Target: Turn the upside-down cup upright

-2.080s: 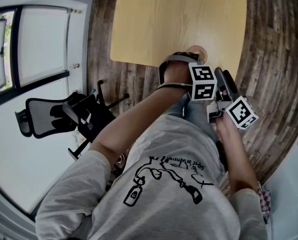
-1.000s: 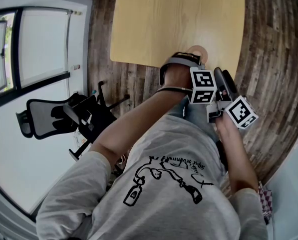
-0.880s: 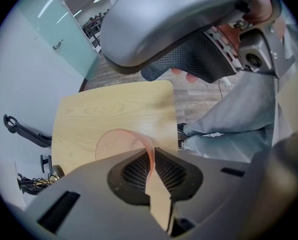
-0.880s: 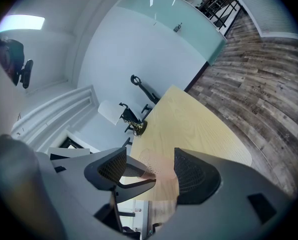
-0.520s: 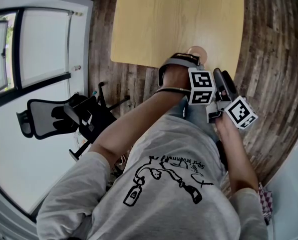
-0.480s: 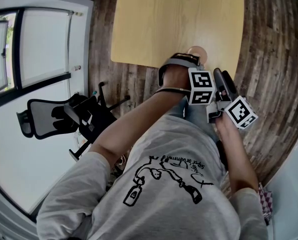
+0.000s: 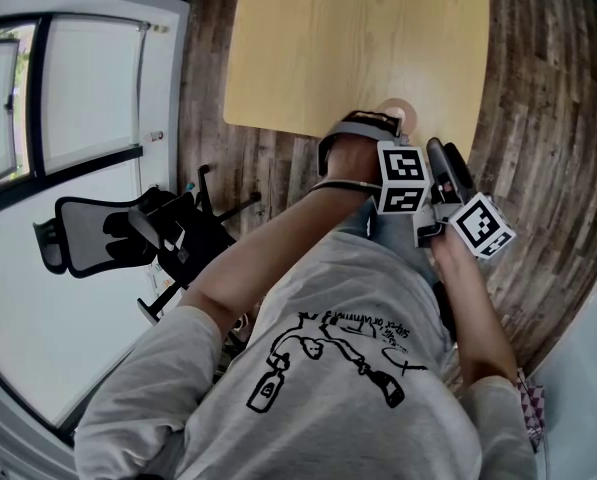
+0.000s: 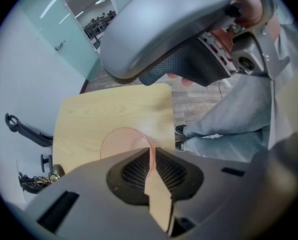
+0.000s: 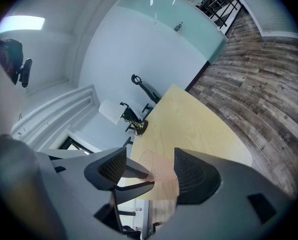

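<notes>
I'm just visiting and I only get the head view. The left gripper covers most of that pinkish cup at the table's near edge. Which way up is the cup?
Observer: Upright. The left gripper view looks down into the open mouth of the cup.
Operator: So is that gripper holding it?
Observer: The left gripper has the cup's rim between its jaws, with one jaw inside the cup. The jaws have just been opening a little, and I can't tell whether the pads press on the rim.
</notes>
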Available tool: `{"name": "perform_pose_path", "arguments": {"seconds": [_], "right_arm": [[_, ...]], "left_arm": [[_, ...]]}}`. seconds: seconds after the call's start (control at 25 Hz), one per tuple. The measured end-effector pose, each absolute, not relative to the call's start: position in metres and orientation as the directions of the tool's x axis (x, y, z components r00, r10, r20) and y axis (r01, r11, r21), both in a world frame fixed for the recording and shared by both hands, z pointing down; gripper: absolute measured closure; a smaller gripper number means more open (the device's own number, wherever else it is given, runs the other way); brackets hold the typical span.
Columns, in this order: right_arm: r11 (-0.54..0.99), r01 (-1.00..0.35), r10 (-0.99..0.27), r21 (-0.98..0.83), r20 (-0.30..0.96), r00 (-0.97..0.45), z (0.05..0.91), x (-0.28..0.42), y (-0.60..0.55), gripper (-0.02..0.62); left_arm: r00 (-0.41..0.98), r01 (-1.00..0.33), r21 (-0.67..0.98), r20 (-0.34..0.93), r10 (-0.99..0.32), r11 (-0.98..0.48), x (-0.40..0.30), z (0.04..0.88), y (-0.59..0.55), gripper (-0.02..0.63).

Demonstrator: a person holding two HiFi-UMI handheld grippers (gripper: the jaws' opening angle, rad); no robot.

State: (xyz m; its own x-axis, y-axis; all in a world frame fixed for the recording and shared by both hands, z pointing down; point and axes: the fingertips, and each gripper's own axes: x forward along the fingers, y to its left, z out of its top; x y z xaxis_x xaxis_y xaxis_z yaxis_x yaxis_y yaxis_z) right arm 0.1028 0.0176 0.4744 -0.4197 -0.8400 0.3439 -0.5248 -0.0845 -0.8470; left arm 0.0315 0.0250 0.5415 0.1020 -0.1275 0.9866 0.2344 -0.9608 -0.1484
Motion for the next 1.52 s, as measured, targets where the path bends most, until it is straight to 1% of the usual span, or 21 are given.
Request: {"name": "perform_pose_path", "arguments": {"seconds": [0.24, 0.48, 0.56, 0.76, 0.88, 1.0, 1.12, 1.2, 1.36, 1.52], "right_arm": [[-0.077, -0.526, -0.841, -0.847, 0.339, -0.422, 0.469, 0.101, 0.017, 0.29], [-0.069, -0.535, -0.838, -0.842, 0.34, -0.428, 0.466, 0.101, 0.015, 0.29], [-0.057, -0.553, -0.835, -0.831, 0.343, -0.43, 0.463, 0.1, 0.013, 0.301], [-0.003, -0.599, -0.84, -0.801, 0.327, -0.434, 0.449, 0.097, 0.007, 0.412], [0.013, -0.621, -0.838, -0.784, 0.33, -0.435, 0.441, 0.094, 0.004, 0.451], [0.047, -0.639, -0.837, -0.768, 0.319, -0.445, 0.429, 0.09, 0.002, 0.476], [0.094, -0.665, -0.836, -0.74, 0.304, -0.457, 0.408, 0.086, -0.004, 0.494], [0.131, -0.687, -0.834, -0.715, 0.295, -0.466, 0.393, 0.081, -0.006, 0.506], [0.172, -0.723, -0.825, -0.669, 0.304, -0.477, 0.372, 0.074, -0.008, 0.52], [0.19, -0.745, -0.819, -0.64, 0.316, -0.479, 0.357, 0.071, -0.007, 0.532]], "left_arm": [[0.12, 0.204, -0.15, 0.985, -0.127, -0.967, 0.028, 0.531, 0.026, 0.566], [0.201, 0.118, -0.144, 0.972, -0.119, -0.982, 0.023, 0.506, 0.03, 0.566], [0.225, 0.097, -0.158, 0.965, -0.133, -0.983, 0.02, 0.5, 0.028, 0.566], [0.32, -0.011, -0.159, 0.935, -0.154, -0.987, 0.017, 0.476, 0.026, 0.566], [0.397, -0.091, -0.135, 0.904, -0.161, -0.987, 0.017, 0.457, 0.026, 0.566], [0.515, -0.206, -0.044, 0.845, -0.147, -0.978, 0.02, 0.433, 0.027, 0.566], [0.656, -0.328, 0.124, 0.743, -0.132, -0.936, 0.025, 0.407, 0.026, 0.571], [0.733, -0.386, 0.241, 0.666, -0.138, -0.89, 0.028, 0.39, 0.023, 0.58], [0.812, -0.437, 0.379, 0.556, -0.177, -0.815, 0.029, 0.364, 0.014, 0.595], [0.864, -0.436, 0.47, 0.457, -0.212, -0.767, 0.032, 0.34, 0.006, 0.597]]}}
